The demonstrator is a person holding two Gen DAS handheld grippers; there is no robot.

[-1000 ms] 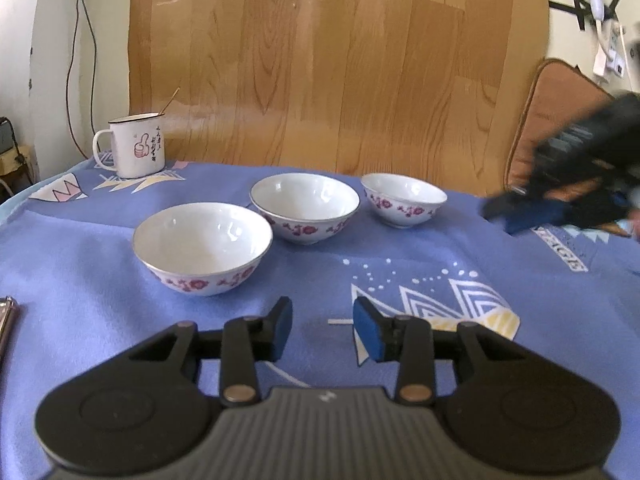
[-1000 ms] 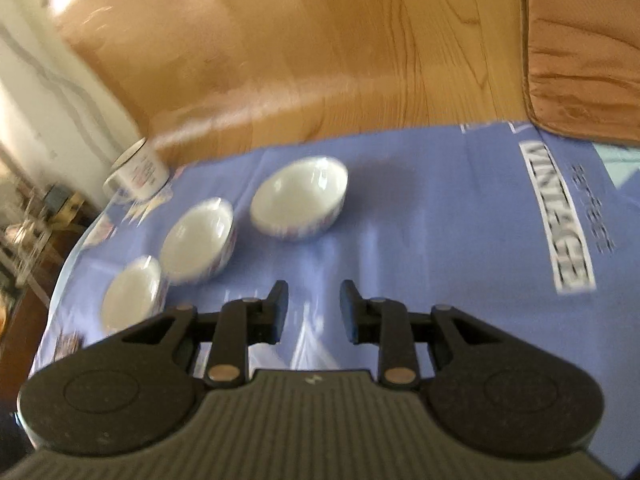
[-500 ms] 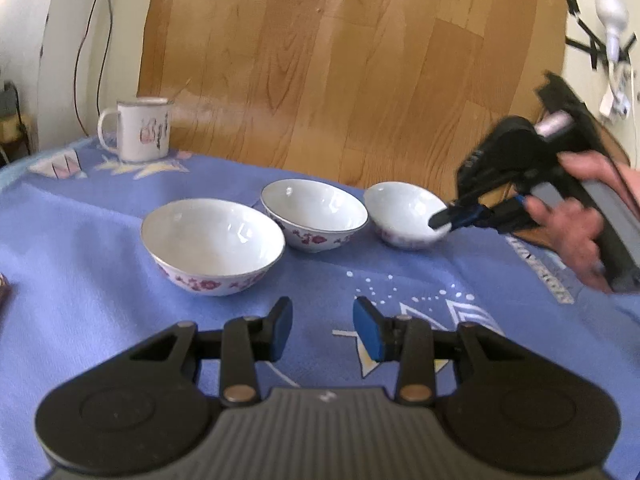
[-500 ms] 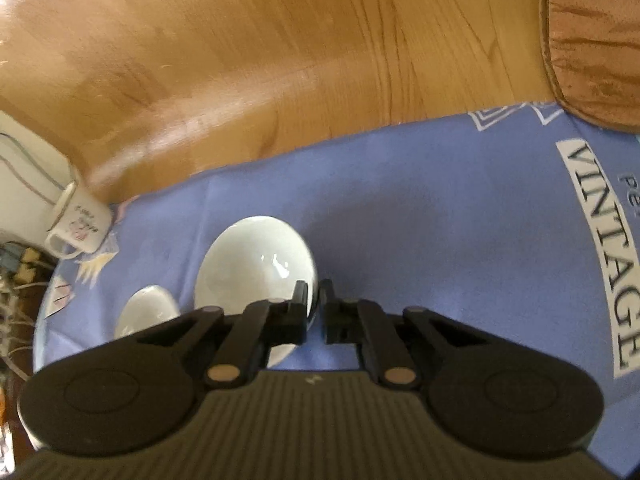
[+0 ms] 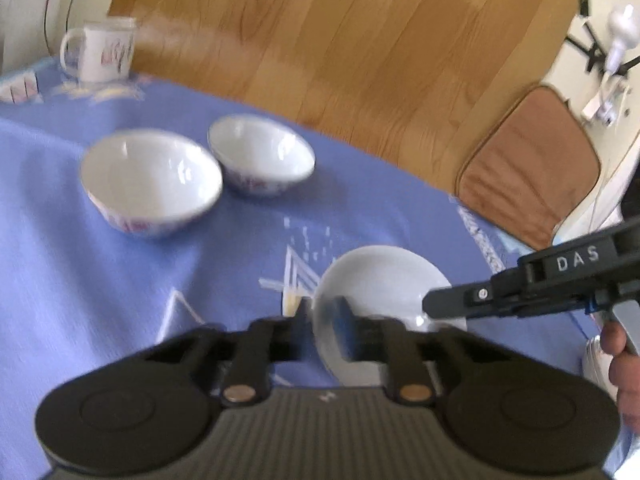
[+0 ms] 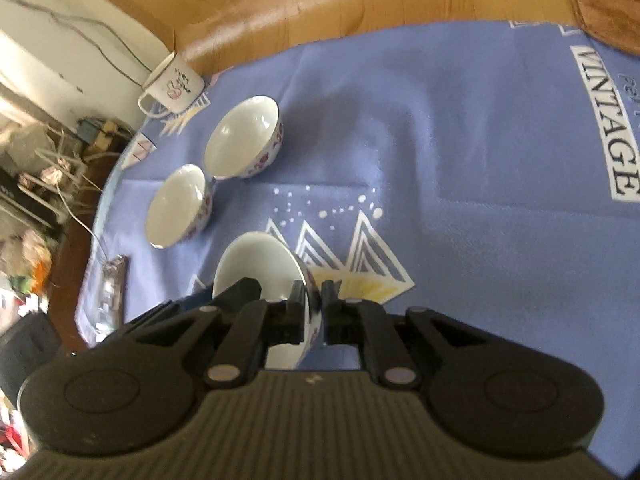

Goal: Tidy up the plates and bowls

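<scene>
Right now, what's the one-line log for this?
right tool: shut on held bowl rim | left tool: astride same rim, grip unclear | large bowl, middle bowl: on blue cloth

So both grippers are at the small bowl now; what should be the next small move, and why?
Probably close the left gripper on the near rim of the bowl: its fingers straddle that rim, though blur hides whether they press it. The right gripper pinches the opposite rim, so the bowl is supported meanwhile.
</scene>
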